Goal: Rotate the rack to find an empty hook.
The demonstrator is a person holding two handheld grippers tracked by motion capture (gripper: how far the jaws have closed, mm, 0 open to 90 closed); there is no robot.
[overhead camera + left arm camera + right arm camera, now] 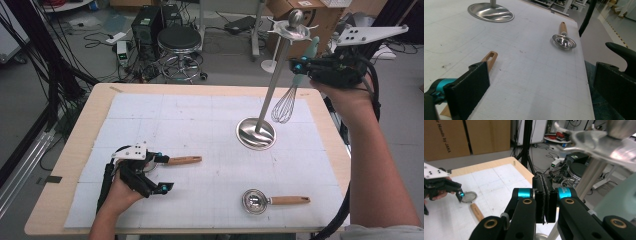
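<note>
My right claw [300, 66] is raised beside the top of the steel stand [256, 133], jaws pinched tight on the whisk's pale handle, so the whisk [283, 105] dangles wire-end down just right of the pole. In the right gripper view the pads [545, 200] meet almost edge to edge, with the stand's hook plate [596, 142] close above and to the right. I judge the whisk lifted but not yet hung: its handle is near the hooks [292, 31], not on one. My left claw [159, 172] rests wide open on the desk [70, 170], gripping nothing; a wooden-handled strainer [184, 160] lies just by its far jaw. A second wooden-handled strainer [256, 201] lies apart, nearer me. Both are left to hang, I reckon.
</note>
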